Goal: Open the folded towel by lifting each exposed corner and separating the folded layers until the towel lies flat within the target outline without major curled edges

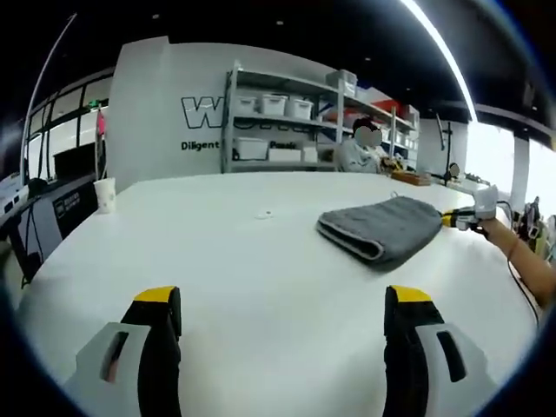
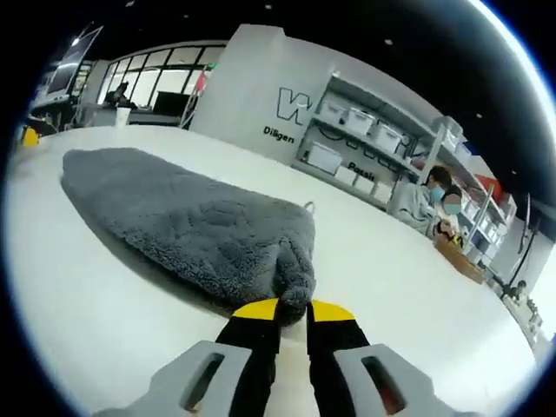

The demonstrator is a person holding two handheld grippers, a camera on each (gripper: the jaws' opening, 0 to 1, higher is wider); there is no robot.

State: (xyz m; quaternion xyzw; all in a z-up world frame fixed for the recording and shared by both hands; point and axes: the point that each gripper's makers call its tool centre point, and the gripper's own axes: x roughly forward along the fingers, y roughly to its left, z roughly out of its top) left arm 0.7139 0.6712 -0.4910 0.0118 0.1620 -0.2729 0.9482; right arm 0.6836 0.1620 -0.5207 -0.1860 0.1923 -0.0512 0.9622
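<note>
- My right gripper [image 2: 293,311] is pinched on a corner of the grey towel [image 2: 187,221]; the yellow tips sit nearly together with a nub of pile bunched between them. I judge I've taken the corner so the top layer can be lifted and peeled back.
- My left gripper [image 1: 282,304] is spread wide with nothing between the jaws, held low over bare white table [image 1: 243,261], well short of the towel. It seems parked there, free to take a second corner or pin a layer down once the first is raised.
- The towel lies folded on the table, a thick stacked edge facing my left gripper's view [image 1: 382,228]. No opening has begun, as far as I can tell.
- I can't make out any target outline on the table.
- The left gripper view gives what the right one can't: the whole bundle from a distance, its folded layers, and my right gripper [image 1: 465,217] reaching in at the far end with my arm behind it. A paper cup [image 1: 105,195] stands near the table's edge.
- The right gripper view gives the close detail: the grip itself, and a small loop [image 2: 308,207] at the towel's far rim.
</note>
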